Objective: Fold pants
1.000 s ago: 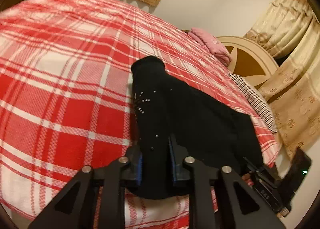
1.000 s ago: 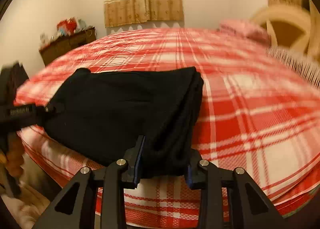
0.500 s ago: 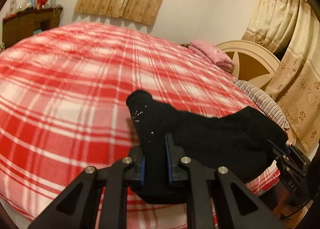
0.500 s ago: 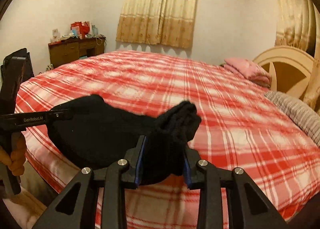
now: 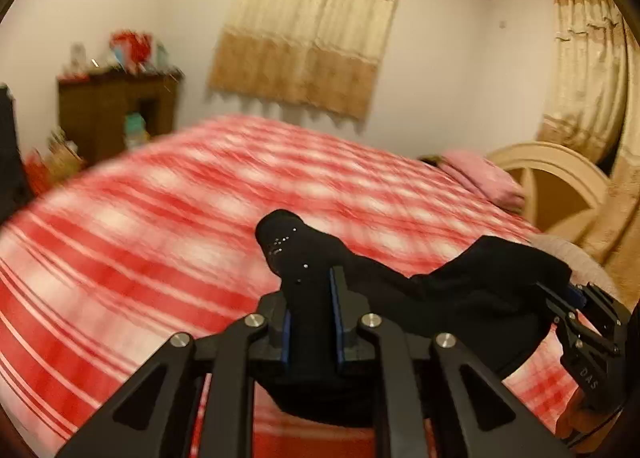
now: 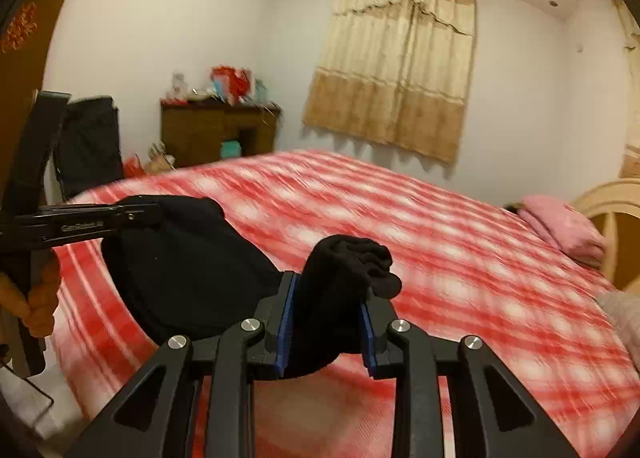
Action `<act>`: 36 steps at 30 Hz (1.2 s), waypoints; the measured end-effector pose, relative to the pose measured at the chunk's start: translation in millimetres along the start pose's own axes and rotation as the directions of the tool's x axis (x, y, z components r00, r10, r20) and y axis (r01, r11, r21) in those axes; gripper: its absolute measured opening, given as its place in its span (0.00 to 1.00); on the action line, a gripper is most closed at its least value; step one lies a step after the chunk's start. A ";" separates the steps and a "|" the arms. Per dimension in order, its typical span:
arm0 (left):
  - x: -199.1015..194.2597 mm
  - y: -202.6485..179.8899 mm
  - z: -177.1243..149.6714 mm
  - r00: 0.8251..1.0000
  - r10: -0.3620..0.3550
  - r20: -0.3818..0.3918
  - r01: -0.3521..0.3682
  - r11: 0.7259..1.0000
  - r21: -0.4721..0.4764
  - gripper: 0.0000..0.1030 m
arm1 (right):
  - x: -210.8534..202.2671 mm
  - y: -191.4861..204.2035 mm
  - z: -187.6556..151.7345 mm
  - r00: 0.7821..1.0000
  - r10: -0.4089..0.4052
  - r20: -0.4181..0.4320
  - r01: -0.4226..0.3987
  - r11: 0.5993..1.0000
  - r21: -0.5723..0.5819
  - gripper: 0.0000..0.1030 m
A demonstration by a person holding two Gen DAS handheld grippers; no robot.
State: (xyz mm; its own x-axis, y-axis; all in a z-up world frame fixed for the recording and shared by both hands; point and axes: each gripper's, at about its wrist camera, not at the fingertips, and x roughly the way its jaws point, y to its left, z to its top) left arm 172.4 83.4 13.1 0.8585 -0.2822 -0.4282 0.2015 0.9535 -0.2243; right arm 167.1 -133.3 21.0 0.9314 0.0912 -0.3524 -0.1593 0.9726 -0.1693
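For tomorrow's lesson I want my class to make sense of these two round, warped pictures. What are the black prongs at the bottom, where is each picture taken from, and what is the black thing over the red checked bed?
There is no robot here. A person holds a hand-held grasping tool in each hand, and each tool carries a wide-angle camera that looks forward along its two fingers, which bends the picture.

One picture is from the left tool, the other from the right tool. The black prongs are each tool's own fingers, with blue pads.

The black thing is a pair of pants, to be folded. Each tool grips one bunch of the cloth between its pads, so the pants hang between them above the red checked bed cover.

Each camera also sees the other tool at its edge. A pink pillow lies at the head of the bed.
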 end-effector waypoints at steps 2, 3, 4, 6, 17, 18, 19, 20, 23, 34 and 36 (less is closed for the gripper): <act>2.0 21.8 13.6 0.996 0.080 0.035 -0.081 0.996 0.036 0.16 | 35.3 12.3 8.7 0.998 0.055 0.011 -0.055 0.998 0.030 0.28; 3.2 29.8 14.8 0.992 0.117 0.045 -0.120 0.991 0.052 0.16 | 50.8 18.5 8.9 0.997 0.082 0.006 -0.083 0.996 0.042 0.28; 6.5 40.6 13.6 0.985 0.166 0.055 -0.170 0.983 0.074 0.16 | 70.1 26.4 6.9 0.994 0.112 -0.011 -0.111 0.992 0.053 0.28; 18.7 59.0 4.3 0.970 0.239 0.042 -0.242 0.964 0.111 0.16 | 106.5 42.3 -5.6 0.985 0.161 -0.067 -0.157 0.986 0.062 0.28; 49.0 150.2 -70.1 0.899 0.397 -0.185 -0.407 0.913 -0.020 1.00 | 152.4 37.5 -79.3 0.887 0.334 -0.318 -0.264 0.933 0.244 0.67; 44.3 156.7 -69.7 0.906 0.378 -0.189 -0.393 0.918 -0.048 1.00 | 147.6 27.9 -81.3 0.880 0.357 -0.314 -0.268 0.918 0.291 0.67; 36.7 160.1 -70.9 0.904 0.385 -0.186 -0.403 0.913 -0.064 1.00 | 141.3 19.6 -84.4 0.877 0.367 -0.309 -0.264 0.907 0.328 0.67; 31.4 162.3 -70.1 0.898 0.402 -0.178 -0.419 0.906 -0.067 1.00 | 138.2 11.0 -87.1 0.877 0.377 -0.299 -0.262 0.896 0.359 0.67; 14.7 164.8 -68.8 0.880 0.452 -0.142 -0.463 0.885 -0.049 1.00 | 123.0 -10.2 -90.4 0.903 0.341 -0.262 -0.211 0.882 0.421 0.67; 17.1 119.9 -53.3 0.874 0.484 -0.043 -0.484 0.875 0.008 1.00 | 97.7 74.2 -48.1 0.961 0.217 -0.169 -0.208 0.976 0.070 0.29; 30.9 110.9 -61.5 0.870 0.490 -0.056 -0.488 0.872 0.042 1.00 | 107.4 83.3 -52.3 0.955 0.224 -0.194 -0.215 0.974 0.070 0.29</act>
State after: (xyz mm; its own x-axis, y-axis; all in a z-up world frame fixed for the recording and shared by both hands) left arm 192.2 173.8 -78.9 0.8191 0.2159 -0.5314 -0.2241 0.9733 0.0500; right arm 236.7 -53.6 -79.1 0.7904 0.2638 -0.5529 -0.3321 0.9429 -0.0249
